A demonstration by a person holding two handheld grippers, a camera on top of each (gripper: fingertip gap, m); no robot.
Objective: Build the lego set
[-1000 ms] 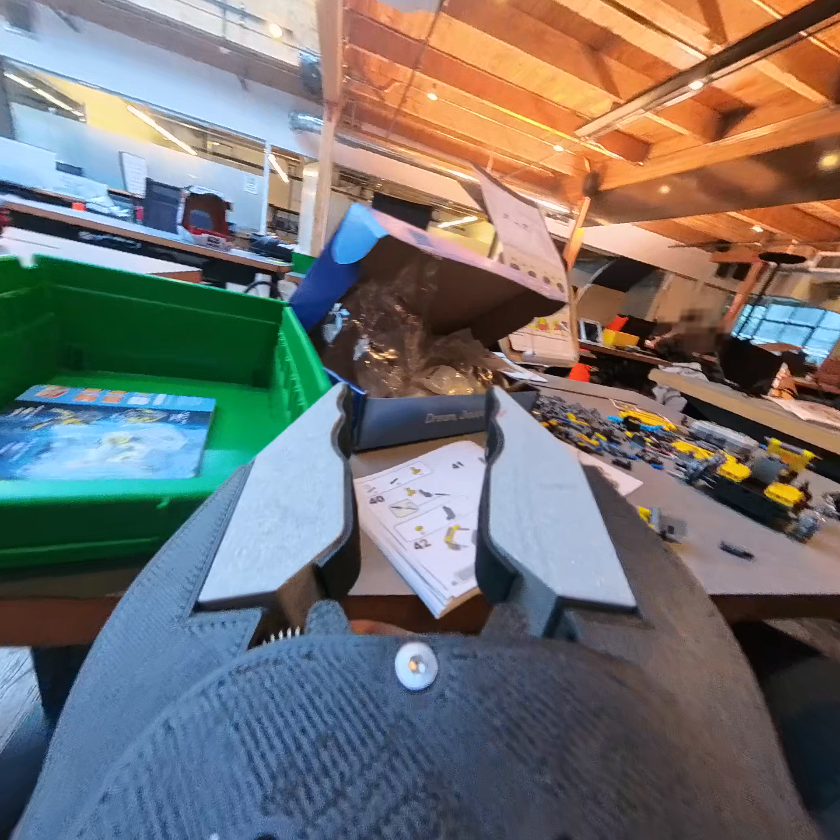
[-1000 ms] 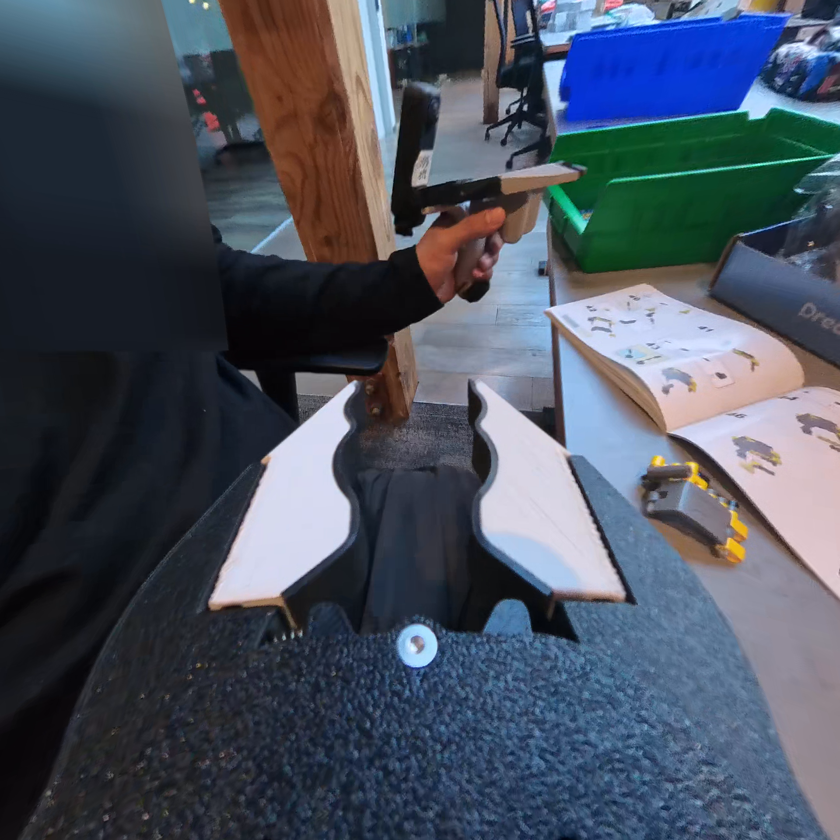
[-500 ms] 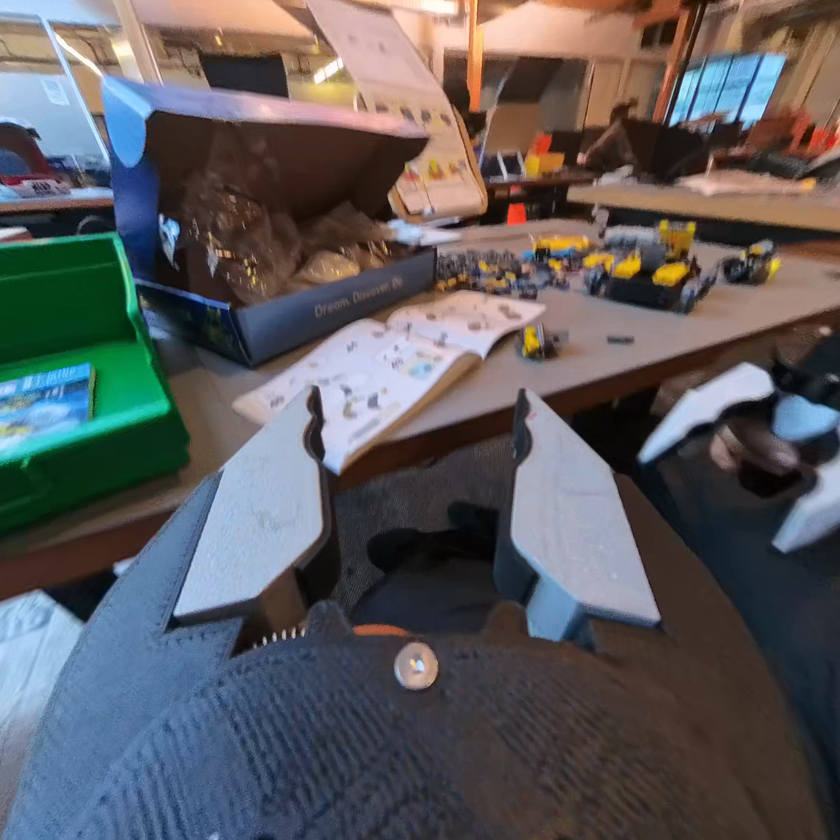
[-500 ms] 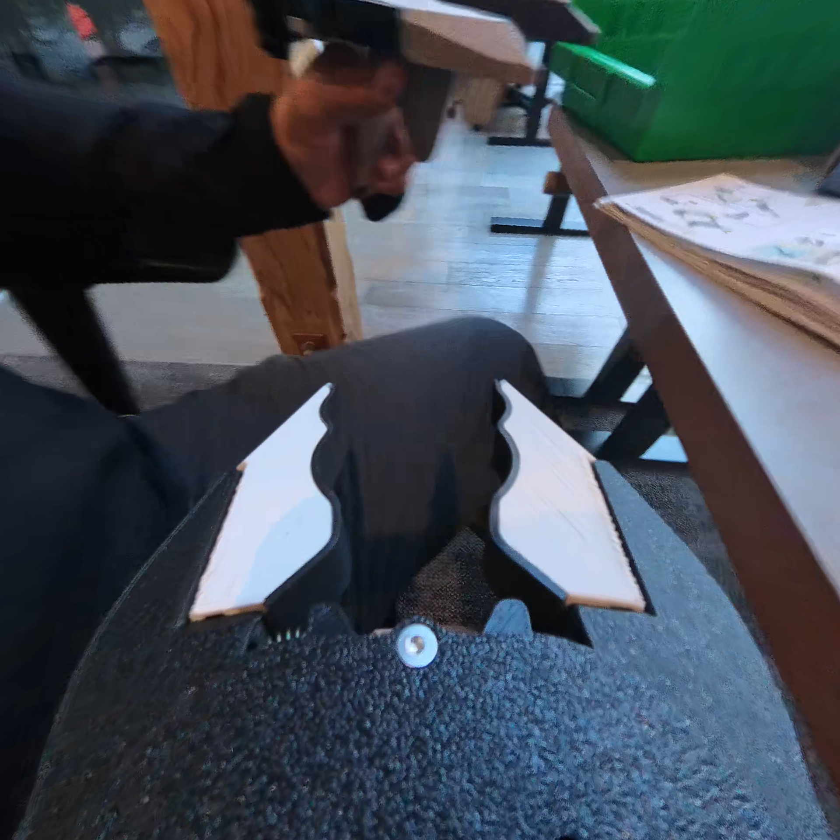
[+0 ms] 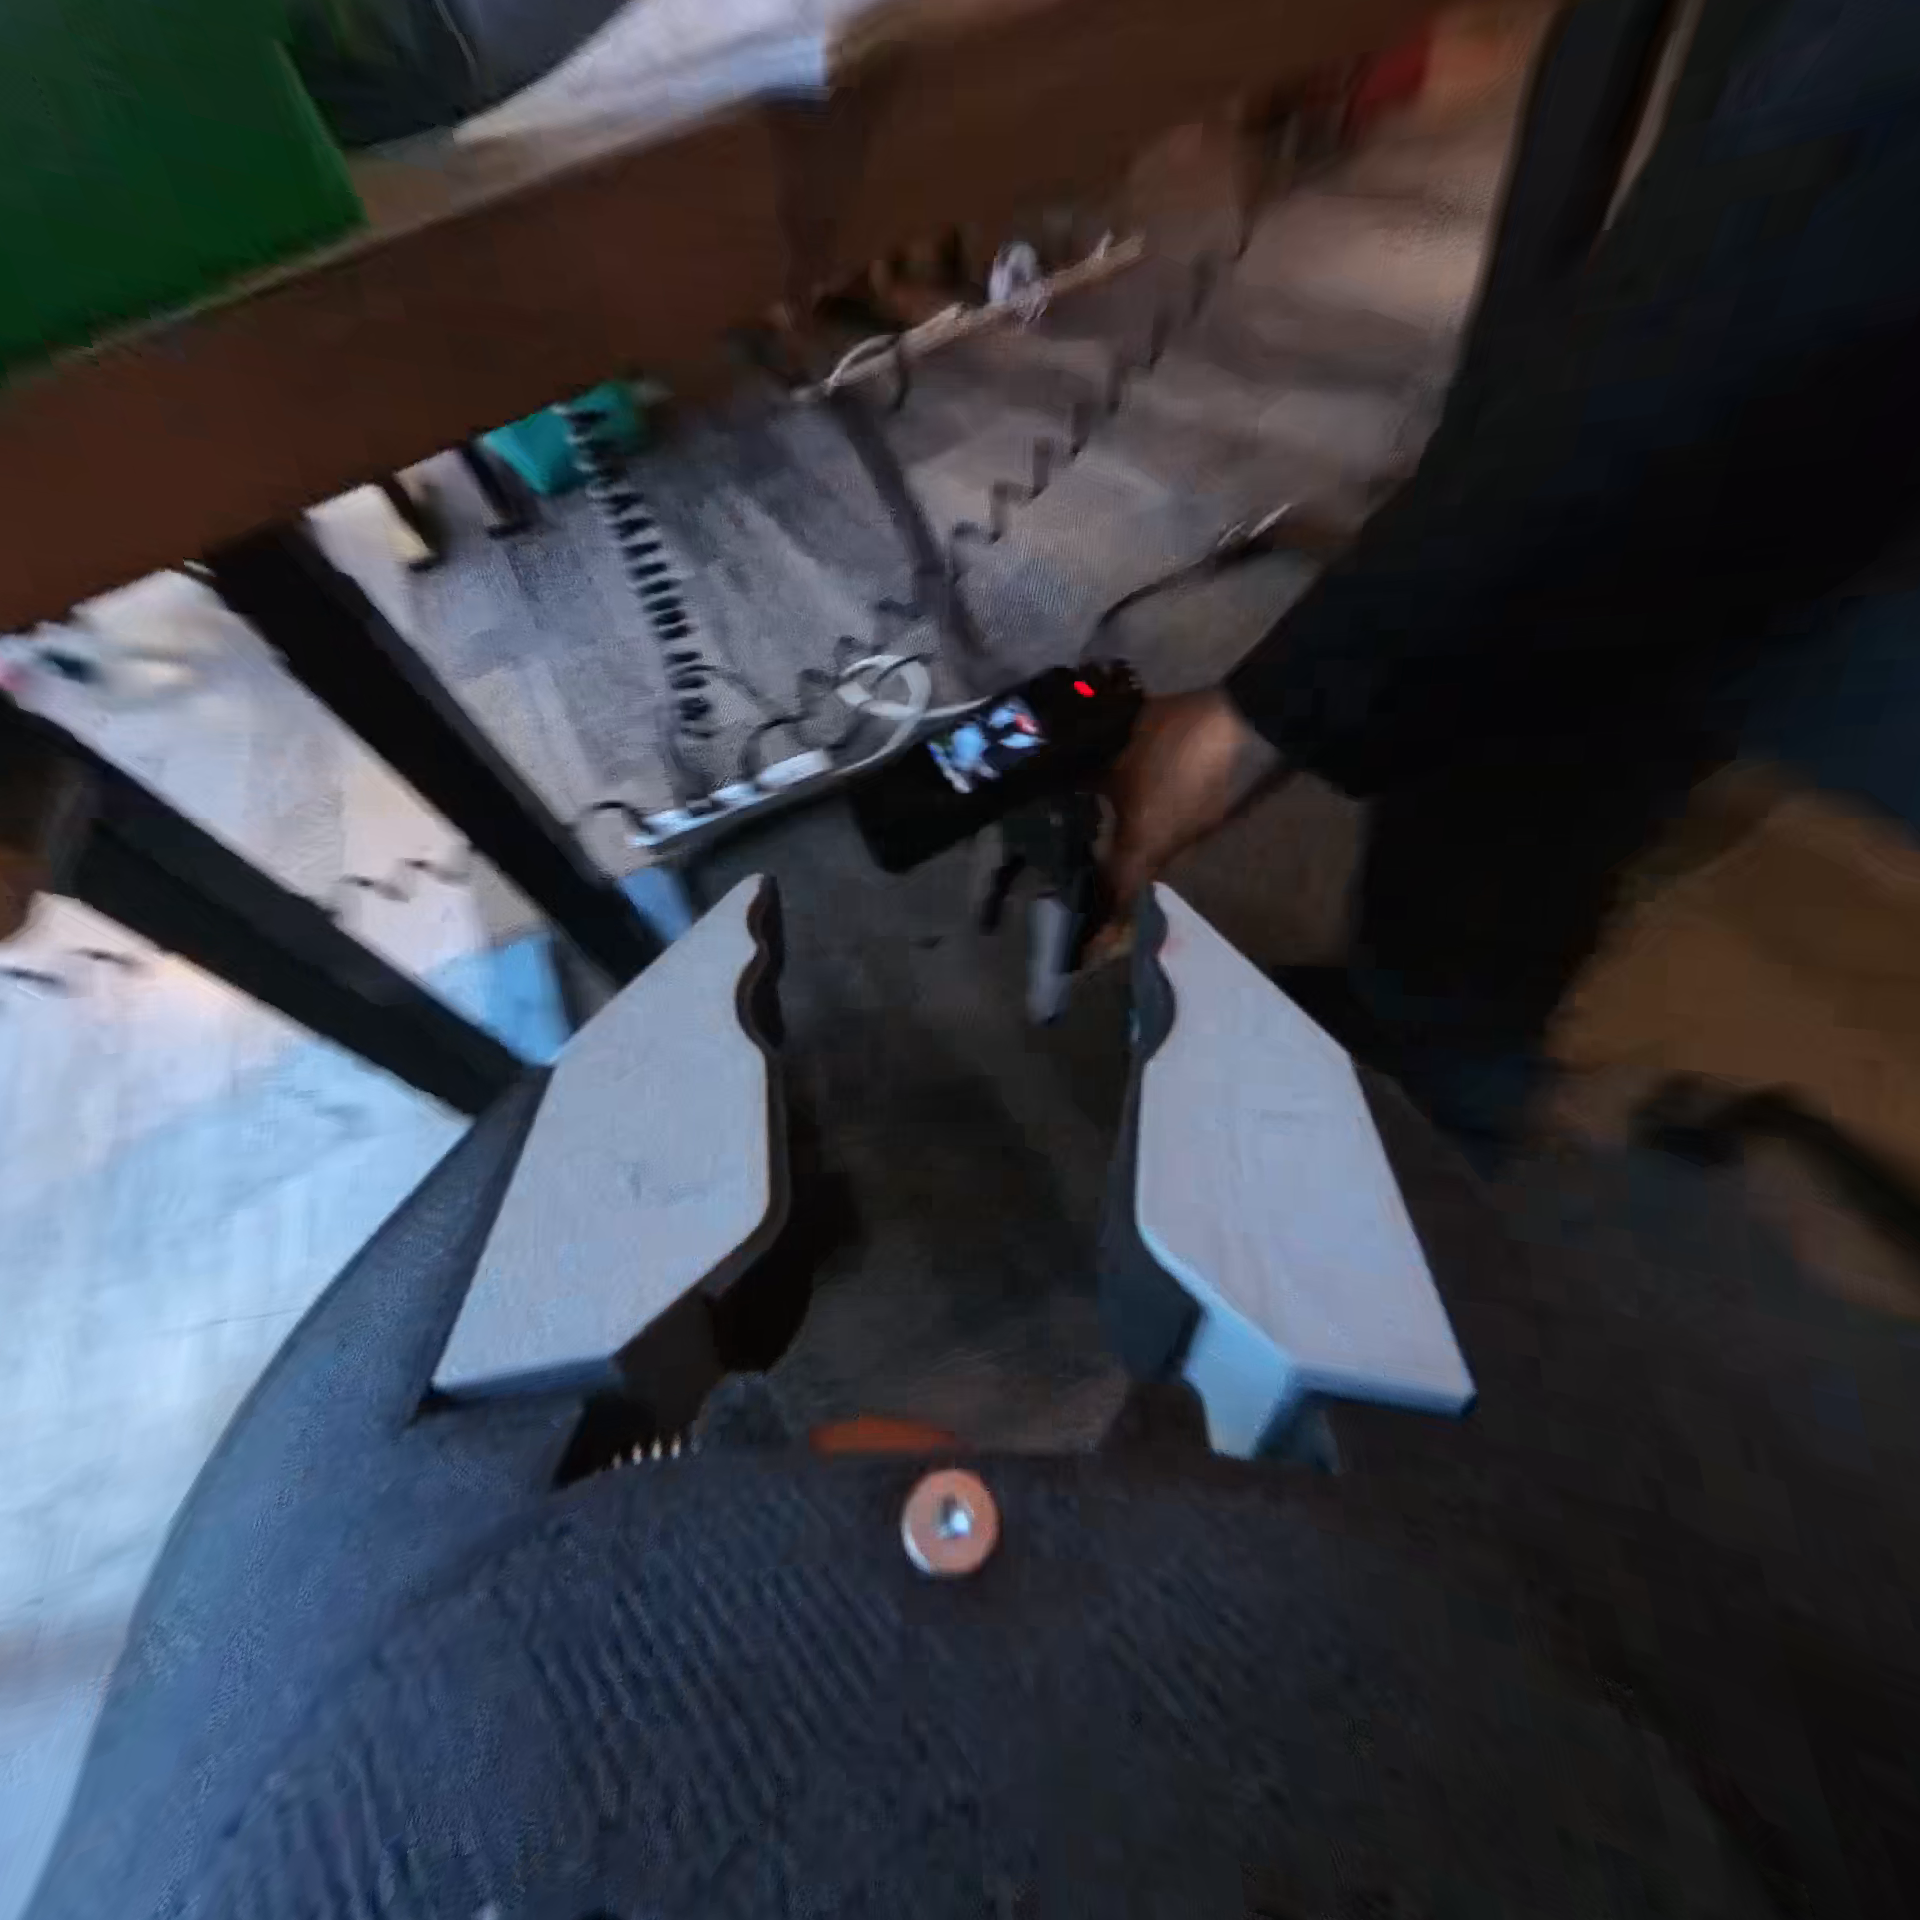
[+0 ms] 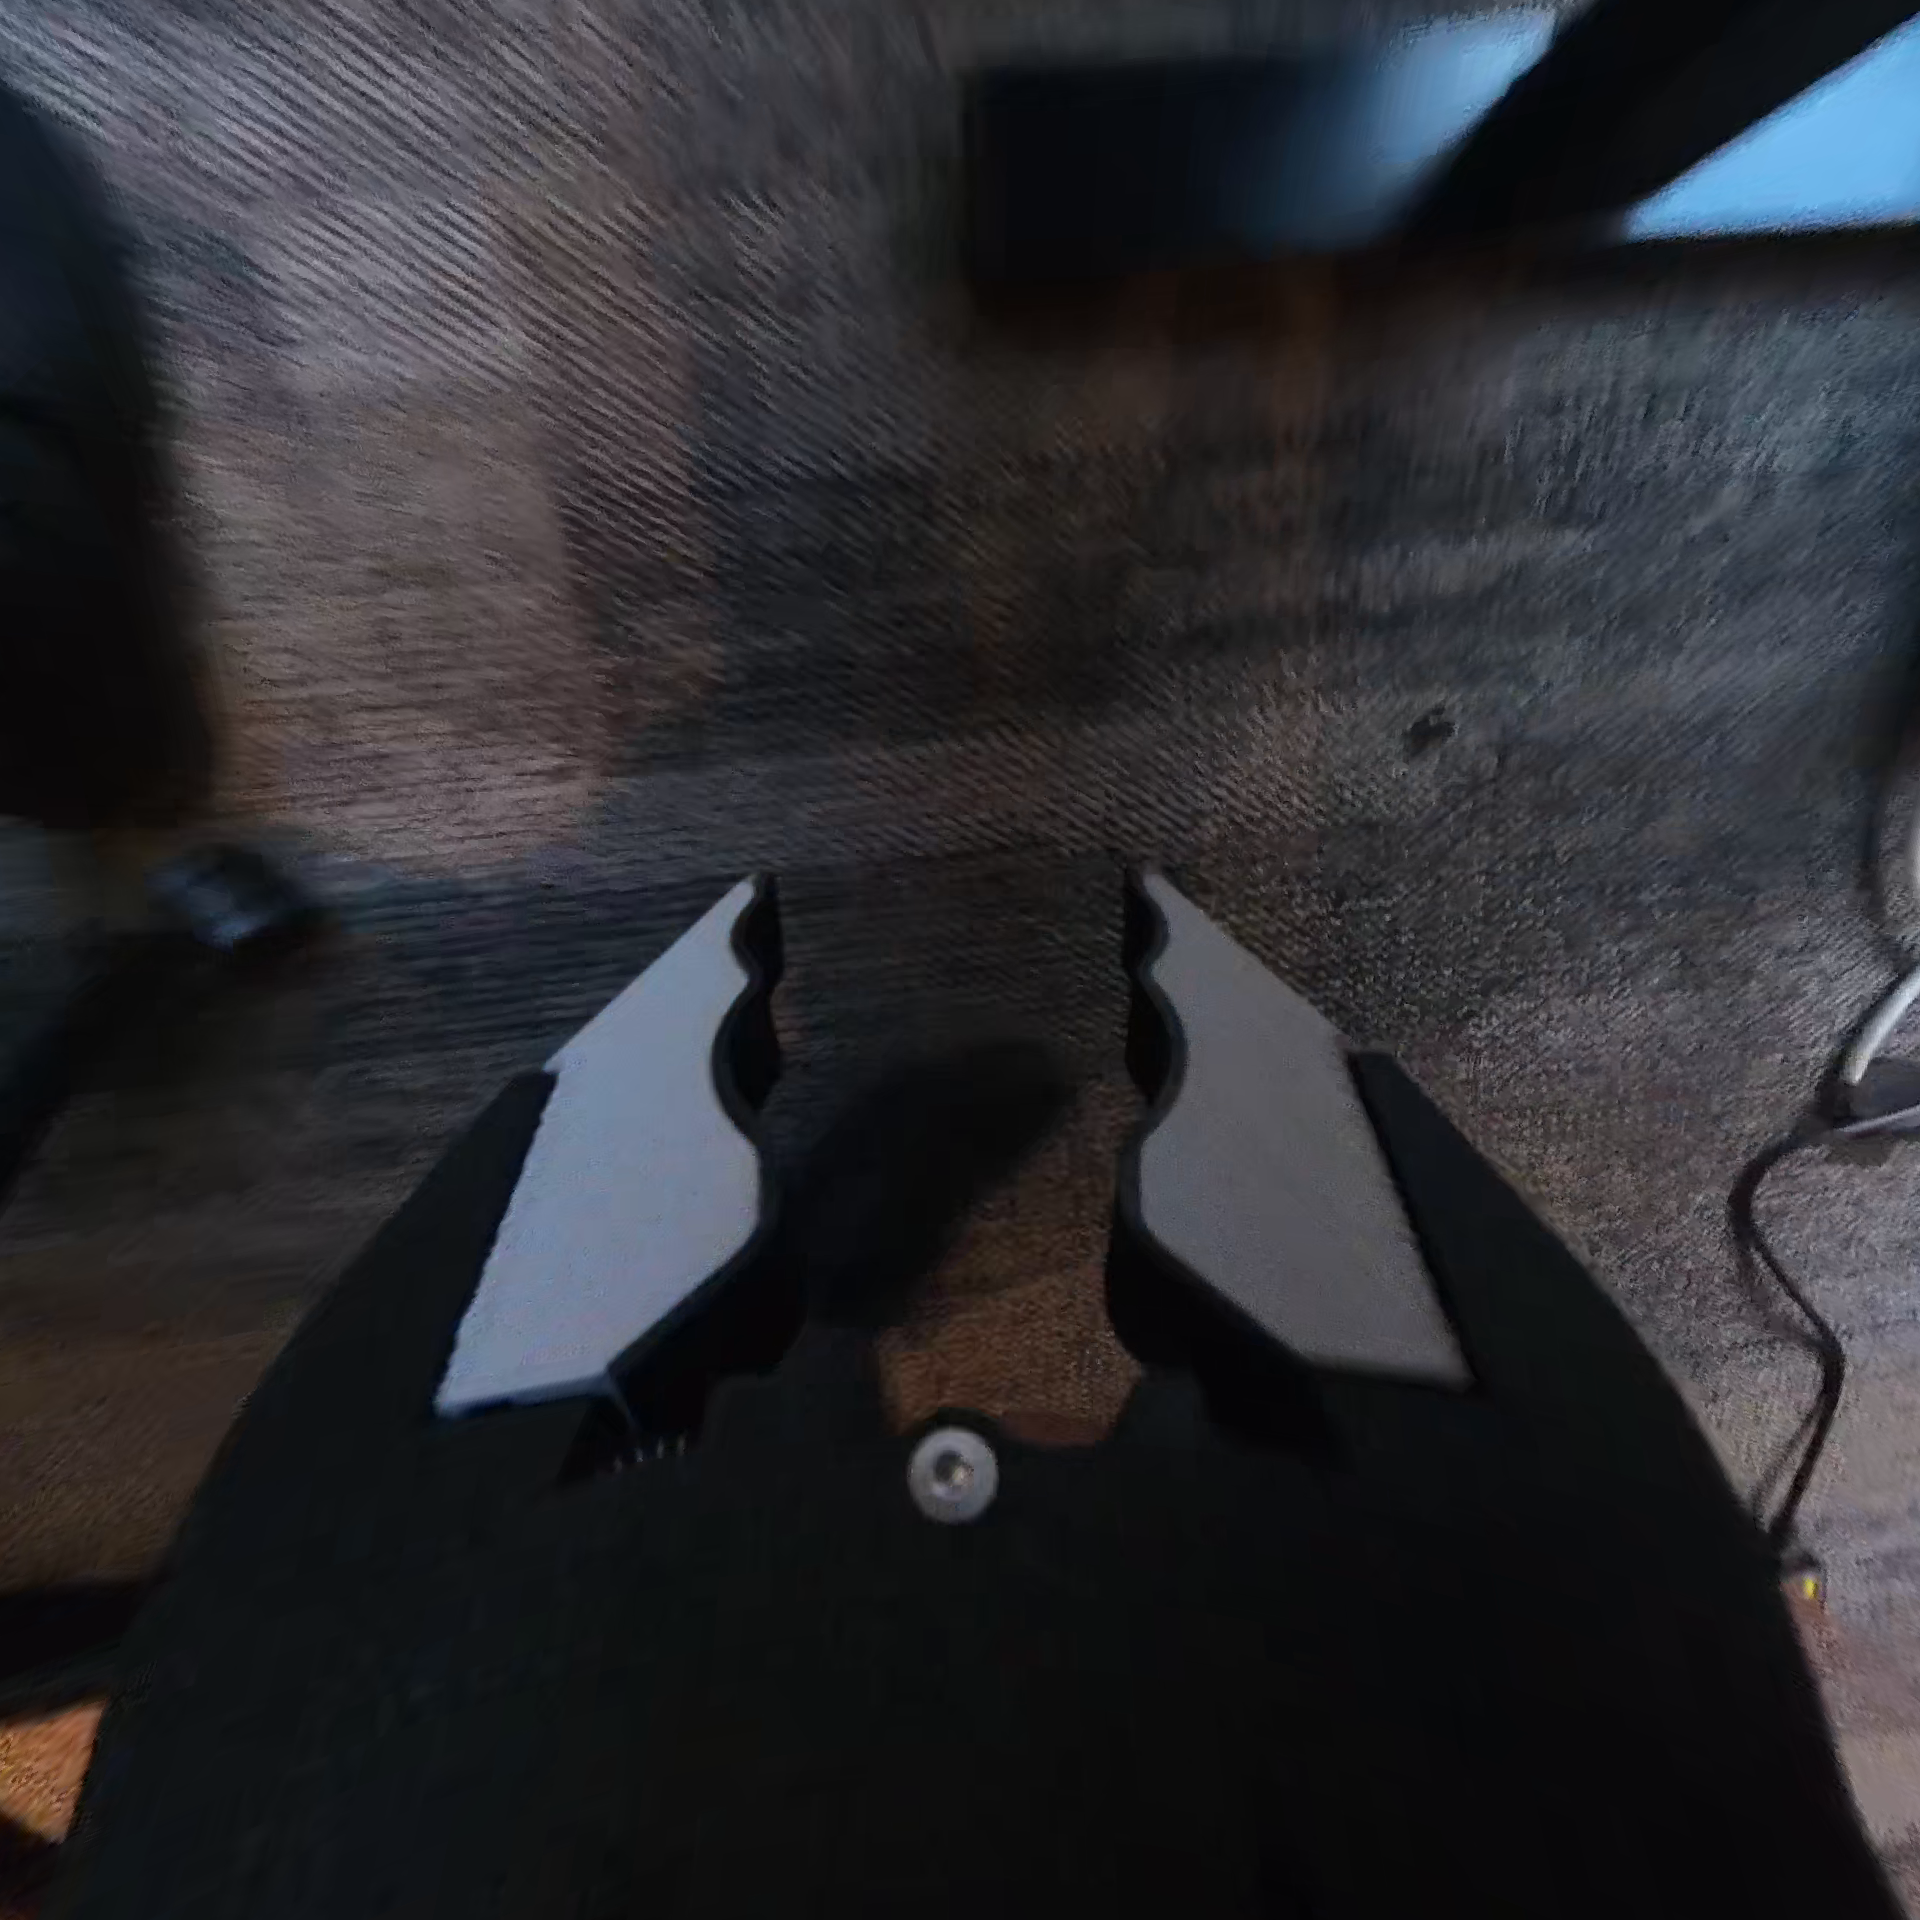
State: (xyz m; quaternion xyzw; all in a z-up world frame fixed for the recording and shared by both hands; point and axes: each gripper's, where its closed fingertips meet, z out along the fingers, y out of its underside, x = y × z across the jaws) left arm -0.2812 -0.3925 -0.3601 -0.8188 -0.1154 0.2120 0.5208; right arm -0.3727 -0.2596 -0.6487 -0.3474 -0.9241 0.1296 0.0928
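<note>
Two sets of tongs are hanging low over the floor, and both are standing apart with nothing between their tips. The left gripper [image 5: 951,914] is pointing down past the brown edge of a table [image 5: 395,332] at eleven o'clock, its pale fingers [image 5: 634,1164] spread over grey carpet [image 5: 790,540]. Just beyond its tips, toward one o'clock, a hand [image 5: 1164,790] in a dark sleeve is gripping the handle of the other tool, whose small lit screen [image 5: 982,743] and red light are showing. A white power strip [image 5: 748,779] with looped cables is lying on the carpet at twelve o'clock, black table legs [image 5: 416,727] are slanting away at ten o'clock, and a green bin [image 5: 156,156] is sitting at the far upper left. The right gripper [image 6: 951,904] is facing plain carpet [image 6: 1039,520], touching nothing; a black cable [image 6: 1787,1299] is trailing at three o'clock and a small dark object [image 6: 223,894] is lying at nine o'clock, too smeared to identify. Neither tool is carrying, clamping or resting on anything, so nothing is showing as picked up or put down, and both are looking idle, well below the tabletop. Both views are heavily blurred: the tabletop's contents are cut off, the dark shapes at the right of the left view are reading only as clothing, and the teal item [image 5: 551,447] under the table is impossible to make out.
</note>
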